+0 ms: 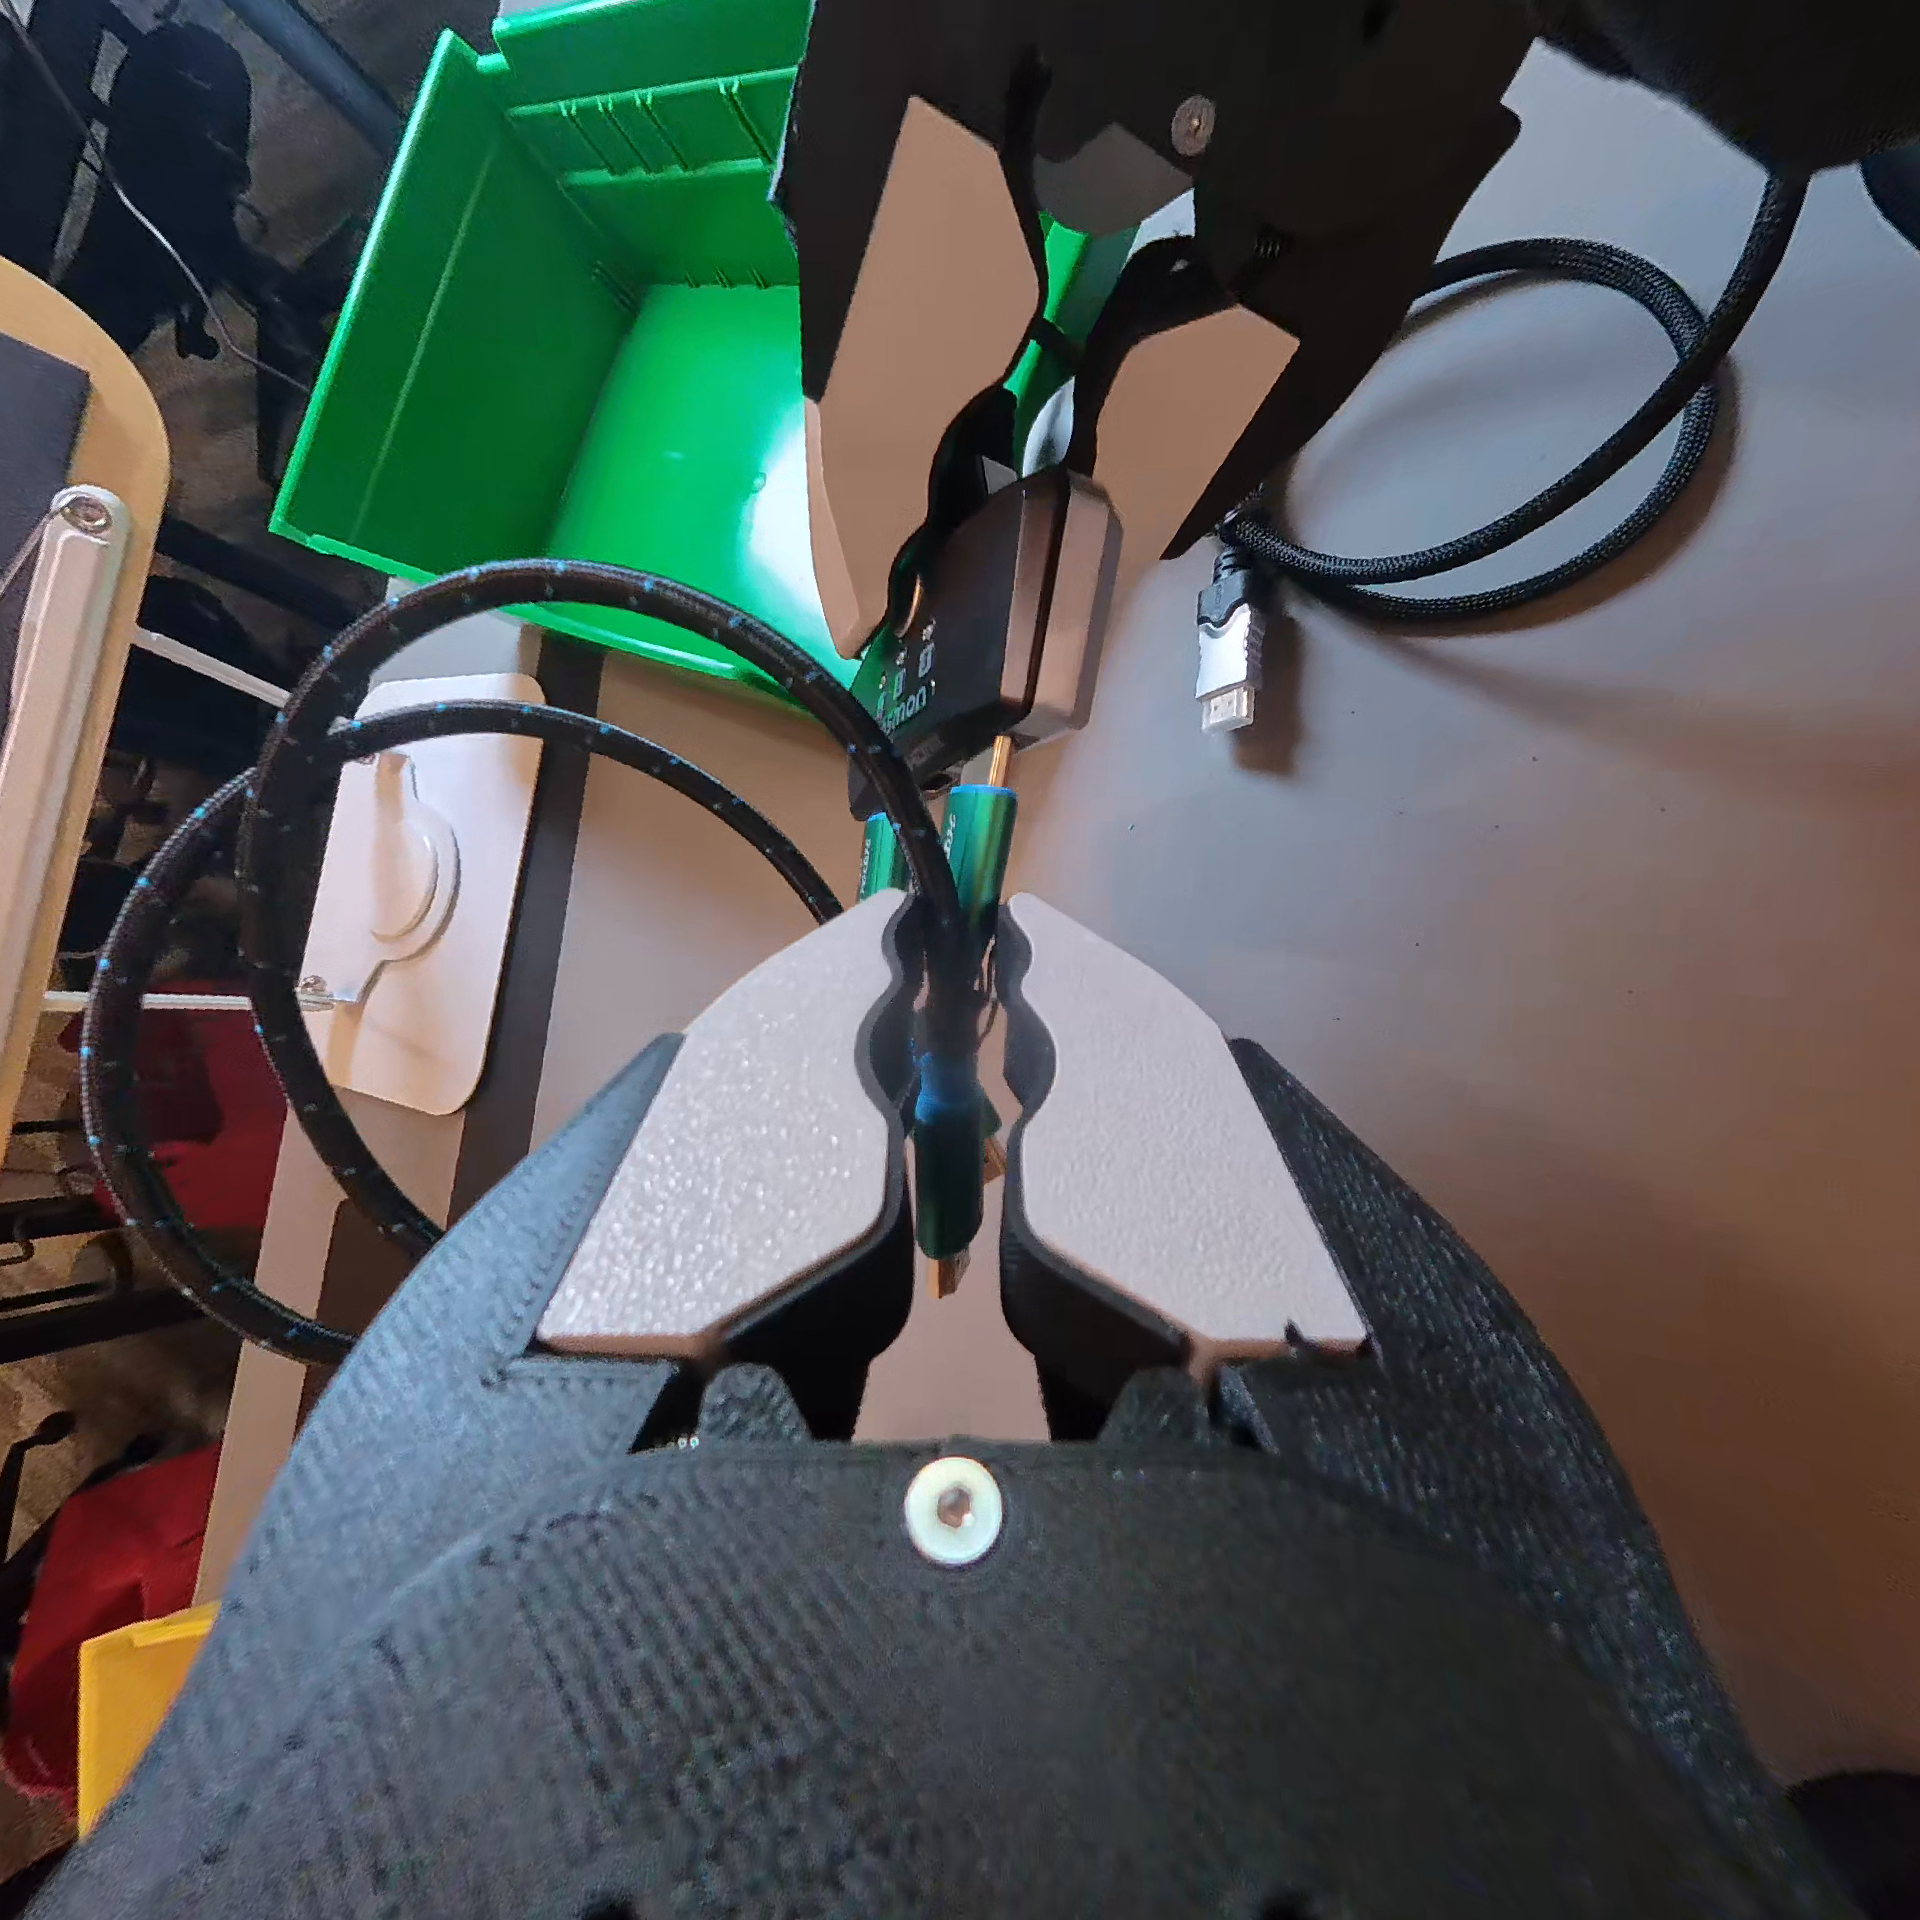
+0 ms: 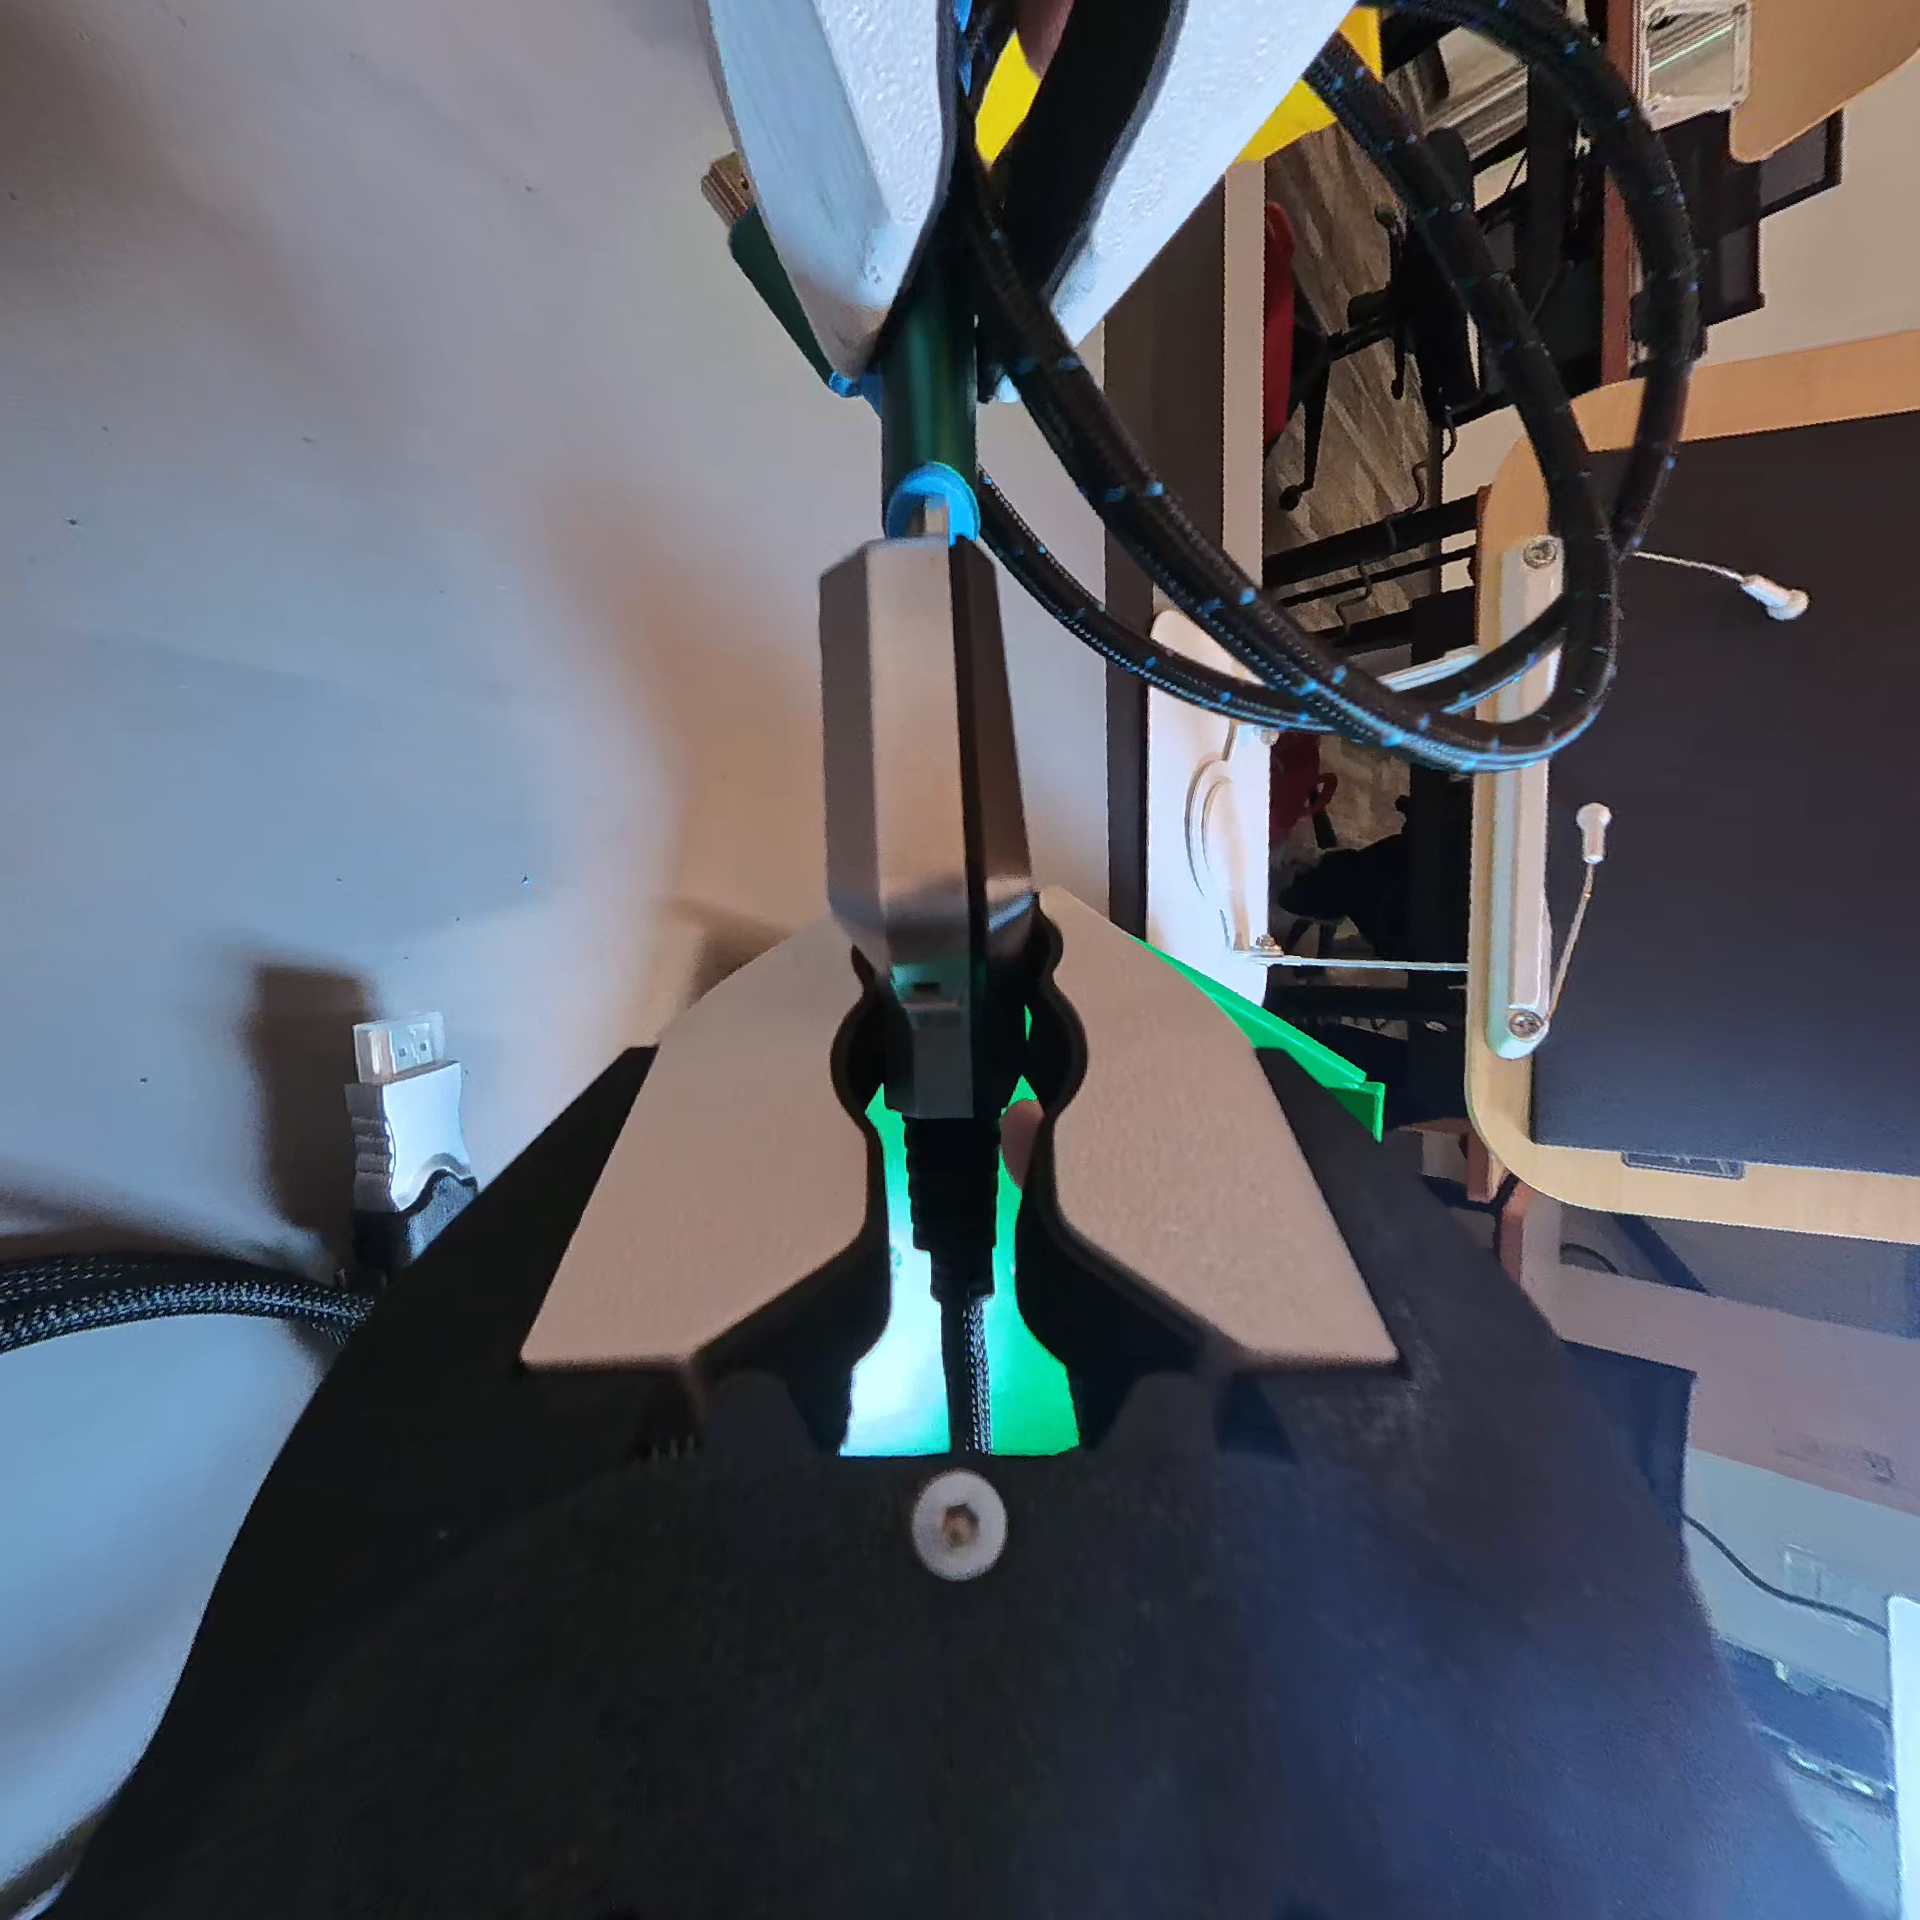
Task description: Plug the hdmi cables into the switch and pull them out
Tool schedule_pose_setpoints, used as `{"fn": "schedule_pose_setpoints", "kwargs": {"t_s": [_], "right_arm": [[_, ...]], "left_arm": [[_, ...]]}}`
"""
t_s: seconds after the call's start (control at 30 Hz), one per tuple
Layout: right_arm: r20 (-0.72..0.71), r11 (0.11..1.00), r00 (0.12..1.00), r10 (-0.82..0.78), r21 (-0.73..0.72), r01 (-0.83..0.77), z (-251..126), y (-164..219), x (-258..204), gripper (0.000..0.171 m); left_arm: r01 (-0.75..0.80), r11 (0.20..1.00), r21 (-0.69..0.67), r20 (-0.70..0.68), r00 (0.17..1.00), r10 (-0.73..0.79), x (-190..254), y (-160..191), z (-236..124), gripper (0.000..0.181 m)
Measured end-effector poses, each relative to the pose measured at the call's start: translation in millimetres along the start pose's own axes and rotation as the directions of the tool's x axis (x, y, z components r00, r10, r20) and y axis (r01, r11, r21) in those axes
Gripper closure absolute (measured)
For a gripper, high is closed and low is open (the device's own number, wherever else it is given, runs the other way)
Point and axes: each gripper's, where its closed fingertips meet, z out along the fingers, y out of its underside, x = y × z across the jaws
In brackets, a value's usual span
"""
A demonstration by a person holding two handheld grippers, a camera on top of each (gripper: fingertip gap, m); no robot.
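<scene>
Over the beige counter [image 1: 1455, 1039], right gripper [image 2: 951, 1023] jaws pinch the switch [image 1: 1023, 613], left gripper [image 1: 951, 940] clamps the green HDMI plug [image 1: 977, 852]: push dead straight, no wiggling.

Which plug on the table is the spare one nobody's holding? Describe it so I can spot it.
Start at the green bin, then cross past the switch to the bare table. The spare plug lies there, ending a plain black braided cable; it is silver, unlike the green-bodied ones.

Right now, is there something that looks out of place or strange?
Yes. A loose green plug with its cable looped back lies between the left gripper fingers, beside the green plug at the switch.
</scene>
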Motion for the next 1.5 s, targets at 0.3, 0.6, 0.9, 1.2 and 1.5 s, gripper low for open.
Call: {"fn": "schedule_pose_setpoints", "kwargs": {"t_s": [0.3,0.6,0.9,1.2,1.5], "right_arm": [[0.004,0.994,1.0,-0.011,-0.11,0.012,5.1,10.1,-2.5,0.147],[-0.047,0.959,0.993,-0.105,-0.269,0.089,7.1,13.8,1.9,0.148],[-0.058,0.958,0.993,-0.1,-0.275,0.08,9.0,12.4,2.2,0.148],[-0.08,0.94,0.986,-0.146,-0.323,0.113,17.1,12.1,-0.4,0.148],[-0.165,0.902,0.971,-0.176,-0.421,0.092,19.6,16.0,9.2,0.148]], "left_arm": [[-0.029,0.997,-0.076,0.027,0.999,0.032,1.0,8.3,11.7,0.168],[0.03,0.988,-0.149,0.062,0.998,-0.021,-2.6,15.8,12.2,0.168],[0.087,0.989,-0.121,0.023,0.996,-0.085,-0.5,15.3,8.3,0.168],[0.061,0.971,-0.233,0.056,0.997,-0.049,-0.2,30.5,13.9,0.168],[0.05,0.978,-0.201,0.077,0.996,-0.035,-3.0,24.6,9.1,0.168]]}}
